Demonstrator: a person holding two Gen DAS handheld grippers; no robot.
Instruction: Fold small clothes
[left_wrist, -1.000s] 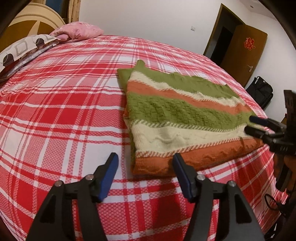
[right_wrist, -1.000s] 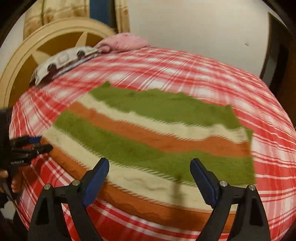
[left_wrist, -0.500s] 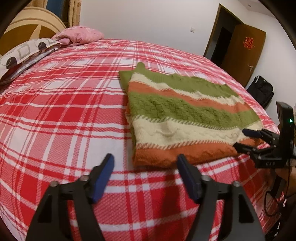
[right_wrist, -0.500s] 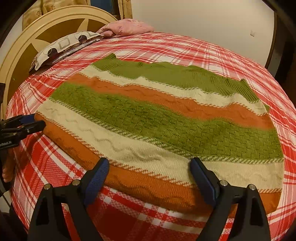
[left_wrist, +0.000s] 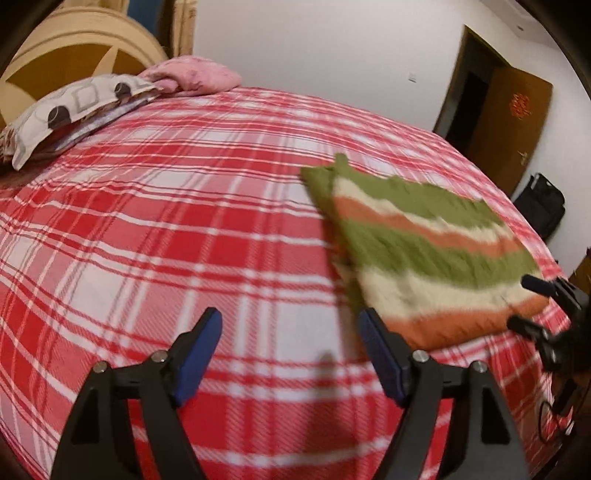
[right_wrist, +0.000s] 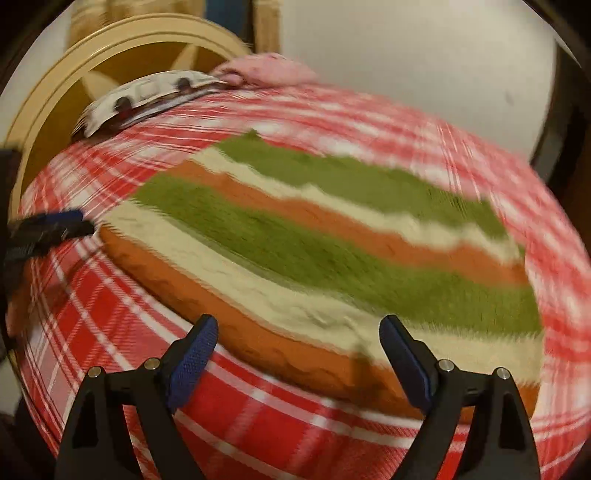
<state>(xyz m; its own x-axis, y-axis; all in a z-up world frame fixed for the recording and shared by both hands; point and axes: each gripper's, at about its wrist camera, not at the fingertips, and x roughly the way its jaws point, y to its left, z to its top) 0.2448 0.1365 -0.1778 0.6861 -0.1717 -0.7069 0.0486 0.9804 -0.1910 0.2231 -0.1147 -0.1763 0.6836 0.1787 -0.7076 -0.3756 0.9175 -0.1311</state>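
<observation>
One folded sweater (left_wrist: 428, 254), knitted in green, cream and orange bands, lay flat on the bed (left_wrist: 155, 236), which was covered by a red and white plaid sheet. Taking that sweater as the landmark: the left claw (left_wrist: 291, 354) hung over bare sheet just beside the sweater's near left corner, its two blue-padded fingers (left_wrist: 195, 356) standing well apart with only the plaid cloth showing between them. In the left wrist view, the finger nearer the garment showed against its orange hem, though whether it touched could not be told.

The right claw (right_wrist: 297, 352) hung over the sweater's near orange edge, its two fingers (right_wrist: 192, 356) also spread wide, with the hem and a strip of sheet showing in the gap; no pad pressed the knit. In the left wrist view this same claw appeared at the sweater's near right corner, and in the right wrist view the left claw's tips showed at the opposite corner.

Beyond the sweater, at the head of the bed, lay two cushions: one patterned pillow (left_wrist: 70, 110) with grey squares and dark circles, and one pink pillow (left_wrist: 192, 75) beside it. One rounded headboard (left_wrist: 62, 55) rose behind them. Past the sweater's far right side stood one brown door (left_wrist: 513, 122), and one black bag (left_wrist: 543, 205) sat on the floor near it. Both views were smeared by motion blur.
</observation>
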